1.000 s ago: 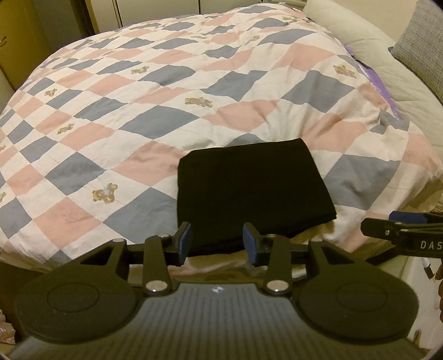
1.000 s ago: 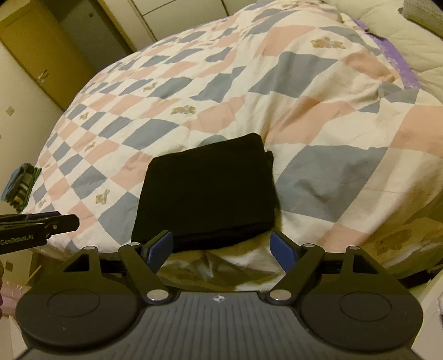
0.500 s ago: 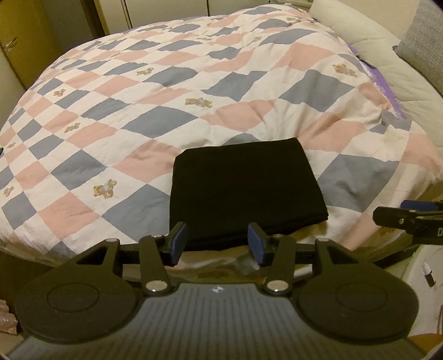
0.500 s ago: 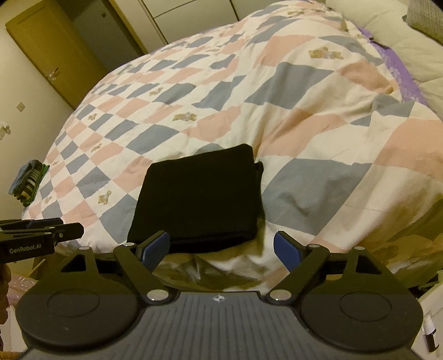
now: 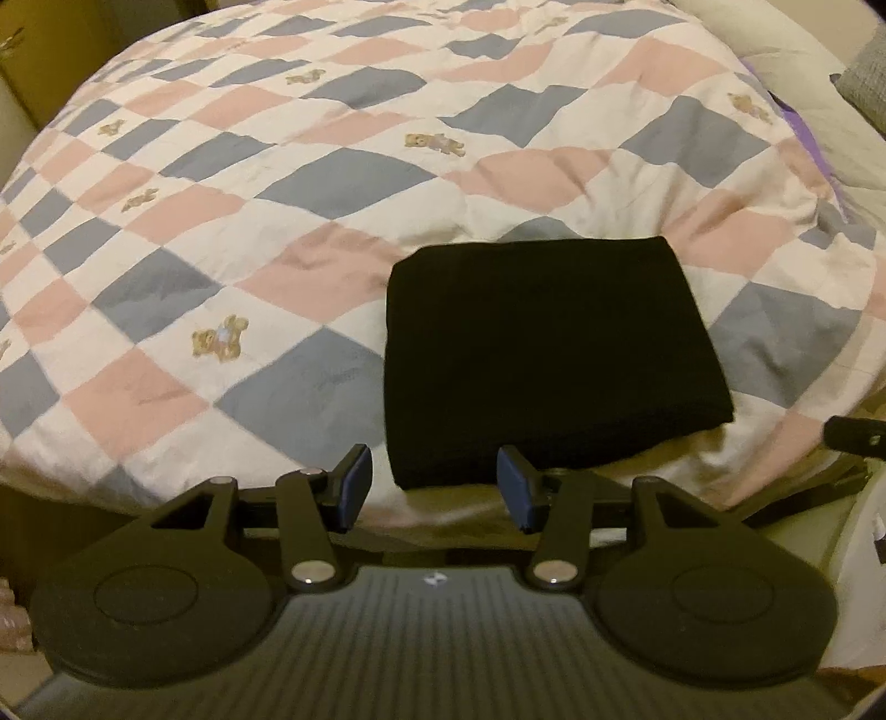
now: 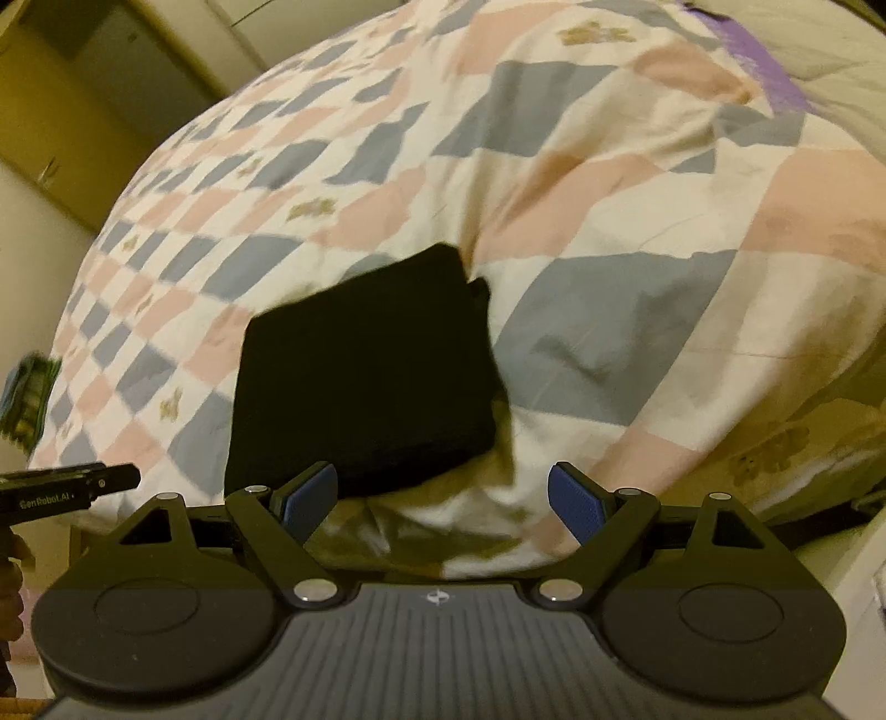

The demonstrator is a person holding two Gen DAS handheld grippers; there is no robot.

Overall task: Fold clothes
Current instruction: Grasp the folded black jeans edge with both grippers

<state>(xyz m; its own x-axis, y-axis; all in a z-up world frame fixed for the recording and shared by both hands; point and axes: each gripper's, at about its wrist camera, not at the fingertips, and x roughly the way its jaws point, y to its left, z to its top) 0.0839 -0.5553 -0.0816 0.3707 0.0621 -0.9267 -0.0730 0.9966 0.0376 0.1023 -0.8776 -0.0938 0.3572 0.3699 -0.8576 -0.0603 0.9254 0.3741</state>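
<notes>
Squarely folded, the black garment (image 5: 548, 354) lay near the quilt (image 5: 288, 183) edge; left tool (image 5: 433, 493) and right tool (image 6: 443, 501) gaped empty.

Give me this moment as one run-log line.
left gripper: open, empty | right gripper: open, empty | black garment: folded rectangle, flat on checked quilt near front edge | contact: none

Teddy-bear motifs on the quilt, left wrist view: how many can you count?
7, though blurred ones may be missed: near left, centre, upper middle, upper left, left, far top, right edge.
</notes>
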